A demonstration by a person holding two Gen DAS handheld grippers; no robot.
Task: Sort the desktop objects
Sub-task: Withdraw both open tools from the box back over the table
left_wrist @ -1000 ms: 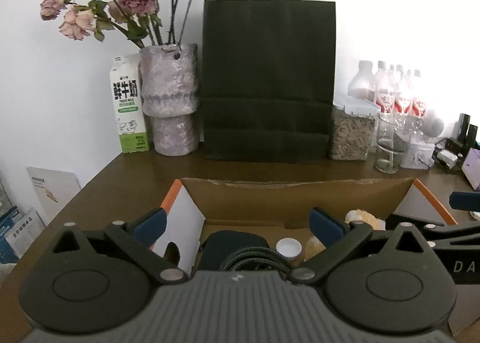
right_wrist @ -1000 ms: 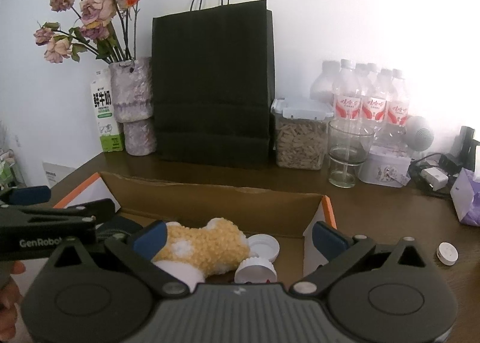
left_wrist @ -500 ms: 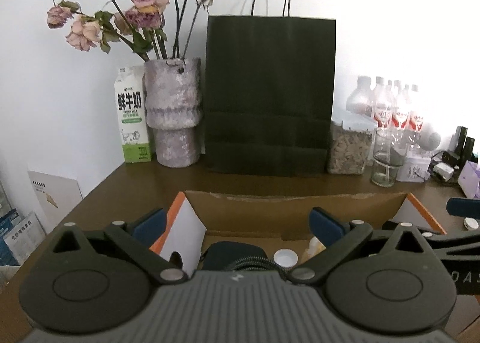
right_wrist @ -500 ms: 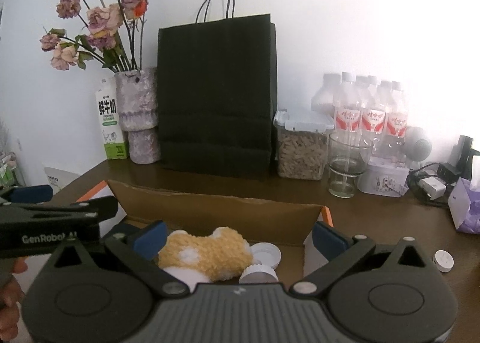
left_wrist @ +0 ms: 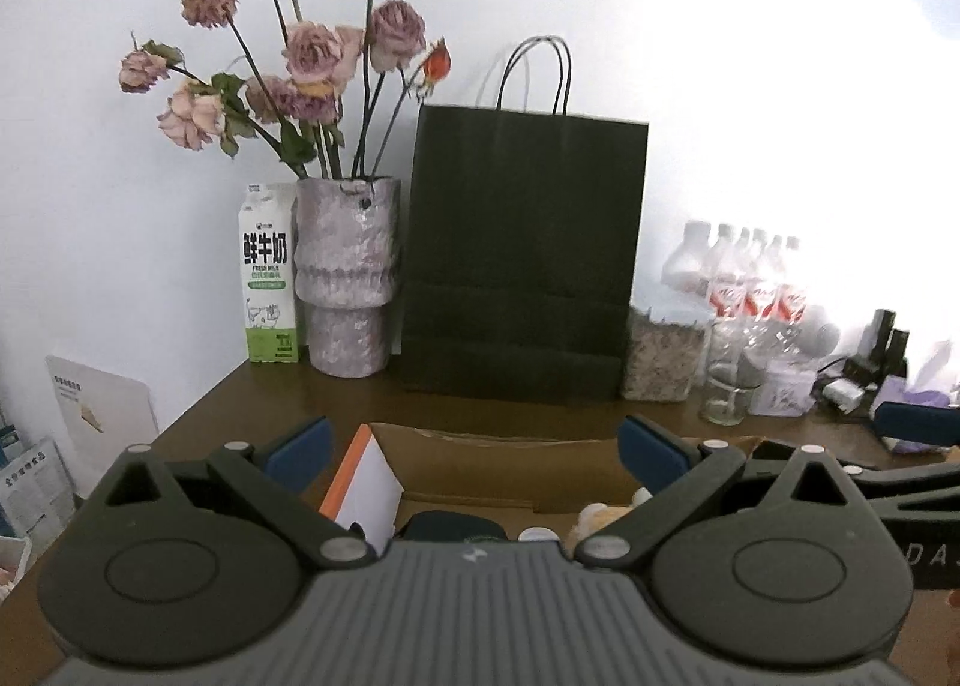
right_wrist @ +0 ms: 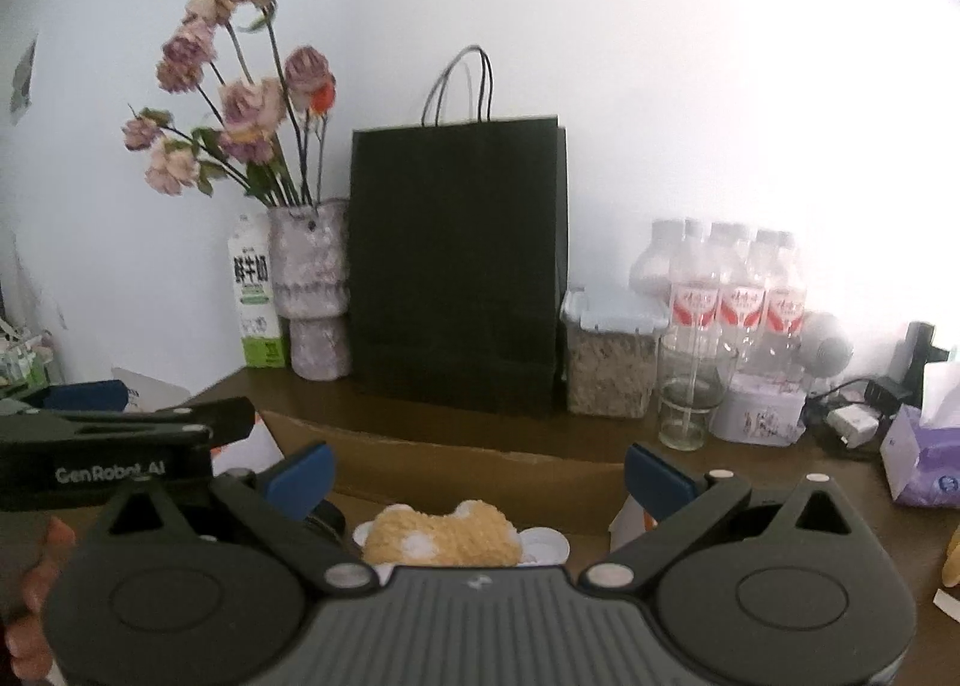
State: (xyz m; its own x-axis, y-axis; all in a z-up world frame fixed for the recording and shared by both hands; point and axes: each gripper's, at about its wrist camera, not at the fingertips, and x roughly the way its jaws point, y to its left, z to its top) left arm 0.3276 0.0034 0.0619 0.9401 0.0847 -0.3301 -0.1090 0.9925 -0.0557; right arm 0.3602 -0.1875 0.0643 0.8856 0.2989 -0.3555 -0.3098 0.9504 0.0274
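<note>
An open cardboard box (left_wrist: 492,464) sits on the brown desk just in front of both grippers; it also shows in the right wrist view (right_wrist: 456,473). Inside lie a yellow plush toy (right_wrist: 444,533), white round lids (right_wrist: 549,545) and a dark object (left_wrist: 447,524), mostly hidden behind the gripper bodies. My left gripper (left_wrist: 474,443) is open and empty above the box's near side. My right gripper (right_wrist: 477,473) is open and empty over the plush toy. The left gripper's arm (right_wrist: 120,446) shows at the left of the right wrist view.
A black paper bag (left_wrist: 522,260), a vase of dried roses (left_wrist: 348,278) and a milk carton (left_wrist: 267,272) stand at the wall. To the right are a cereal jar (right_wrist: 612,362), a glass (right_wrist: 690,404), water bottles (right_wrist: 732,296), a purple tissue pack (right_wrist: 924,458) and chargers.
Both grippers have risen and pulled back from the box, so less of its inside shows. Both stay open and empty.
</note>
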